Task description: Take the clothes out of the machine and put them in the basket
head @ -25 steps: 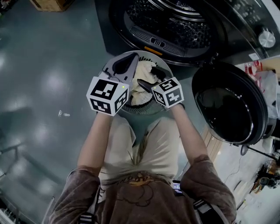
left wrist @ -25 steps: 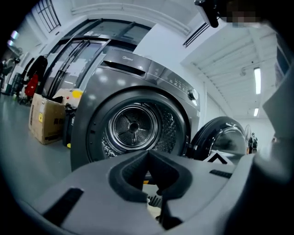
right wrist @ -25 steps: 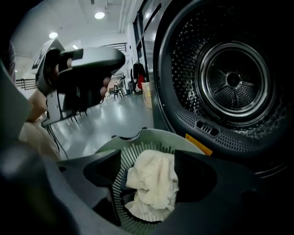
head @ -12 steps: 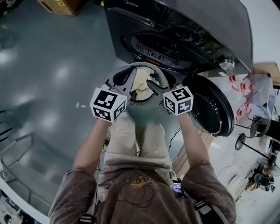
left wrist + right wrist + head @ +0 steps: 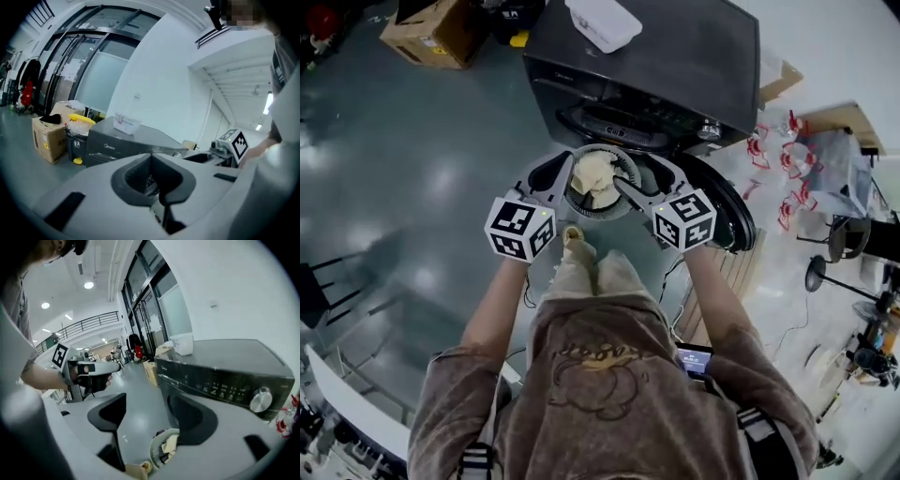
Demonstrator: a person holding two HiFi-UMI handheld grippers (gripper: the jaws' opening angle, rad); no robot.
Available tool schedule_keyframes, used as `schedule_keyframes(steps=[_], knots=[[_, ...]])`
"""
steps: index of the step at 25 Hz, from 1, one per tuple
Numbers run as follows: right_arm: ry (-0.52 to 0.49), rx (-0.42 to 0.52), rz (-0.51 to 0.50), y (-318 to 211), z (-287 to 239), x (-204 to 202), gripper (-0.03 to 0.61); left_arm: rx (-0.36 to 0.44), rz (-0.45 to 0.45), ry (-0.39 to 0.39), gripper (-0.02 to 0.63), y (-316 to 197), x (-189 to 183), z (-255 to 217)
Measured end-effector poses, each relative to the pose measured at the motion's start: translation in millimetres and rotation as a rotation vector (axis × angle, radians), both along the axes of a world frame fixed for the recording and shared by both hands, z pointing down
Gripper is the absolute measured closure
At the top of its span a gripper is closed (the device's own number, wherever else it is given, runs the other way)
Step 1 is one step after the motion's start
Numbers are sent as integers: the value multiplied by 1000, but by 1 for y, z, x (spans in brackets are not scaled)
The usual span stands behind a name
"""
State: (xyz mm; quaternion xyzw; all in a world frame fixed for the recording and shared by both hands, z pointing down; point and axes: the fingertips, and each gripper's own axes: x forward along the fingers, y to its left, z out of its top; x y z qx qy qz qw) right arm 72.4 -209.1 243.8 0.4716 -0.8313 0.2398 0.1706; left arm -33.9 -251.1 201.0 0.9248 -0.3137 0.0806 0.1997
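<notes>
A round grey basket [image 5: 623,169] with cream clothes [image 5: 592,174] stands on the floor before the dark grey machine [image 5: 675,66]; its round door [image 5: 733,217] hangs open at the right. Both grippers are held high above the basket. My left gripper [image 5: 551,169] is shut with nothing in it; its jaws meet in the left gripper view [image 5: 151,159]. My right gripper [image 5: 637,173] is open, its jaws have just been closing, and nothing is between them. In the right gripper view [image 5: 147,401] the basket [image 5: 157,451] and the clothes [image 5: 171,444] show far below.
A white tub [image 5: 603,21] sits on top of the machine. A cardboard box [image 5: 431,33] and a black bin with a yellow lid [image 5: 77,133] stand left of it. Metal chair frames [image 5: 328,281] are at the left. My foot [image 5: 573,234] is beside the basket.
The person has stood up and the view has risen. Both grippers have lifted away from the basket, which now looks small and far below. The machine's top has come into view.
</notes>
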Motion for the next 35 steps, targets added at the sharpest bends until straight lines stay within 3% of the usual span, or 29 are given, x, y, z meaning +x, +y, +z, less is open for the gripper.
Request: schedule_keyframes(steps=[10,15,25,30,35], knots=[[-15,143,68,11,-115,19,365,92,137,2,611,22,16,-94],[-32,168,78,25,-131,30,374,119,163,14,611,34,28,-112],[-160,341,140,42,-182,69,492,198,144,82,611,46,55,-159],[-110,389,126,42,-186,81,572,251,166,84,611,48,66,-160],[-75,412,105,43,-177,84,580,268,170,101,611,46,70,-153]])
